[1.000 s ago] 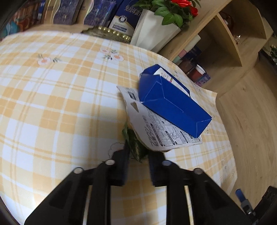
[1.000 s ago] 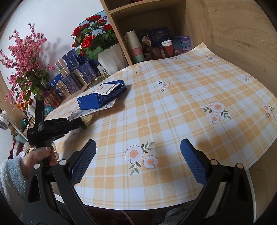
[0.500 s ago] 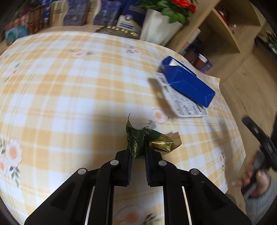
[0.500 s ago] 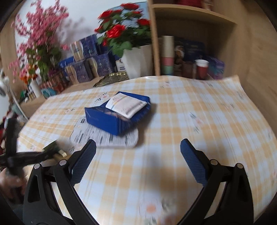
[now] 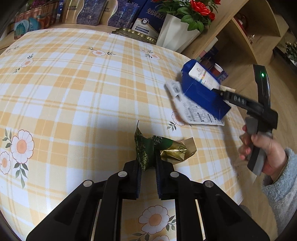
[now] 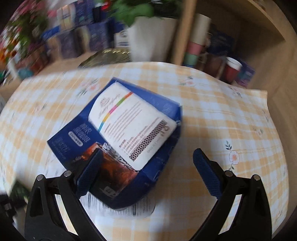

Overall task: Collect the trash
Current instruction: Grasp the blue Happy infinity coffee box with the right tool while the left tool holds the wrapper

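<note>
Trash leads off: a green-and-gold foil wrapper (image 5: 146,150) is pinched between the dark pads of the left gripper (image 5: 148,166), jaws squeezed nearly together on its green patterned end, while the crumpled gold tail (image 5: 176,151) trails out to the right over the yellow checked tablecloth (image 5: 74,92). Take the blue carton (image 6: 148,166) as our landmark. The wrapper sits on the near side of it, well apart. Beneath the carton lies a flat printed card (image 5: 196,113), sticking out on the carton's near side. On top of the carton rests a white tissue pack (image 6: 133,126) with a rainbow stripe and small print.

Over to the right gripper (image 6: 146,168): jaws spread wide, nothing gripped, the left finger (image 6: 89,172) right over the carton's near corner and the other finger off to the carton's right above bare cloth. From the left wrist view, a hand (image 5: 263,150) in a fluffy grey sleeve (image 5: 282,189) holds that tool, its tip reaching the carton's right end; whether it touches, I cannot tell.

Beyond the carton stands a white vase (image 5: 176,33) of red roses, with blue boxes (image 5: 118,13) lined up to its left. A wooden shelf (image 6: 241,46) with stacked paper cups (image 6: 194,50) stands behind the carton.
</note>
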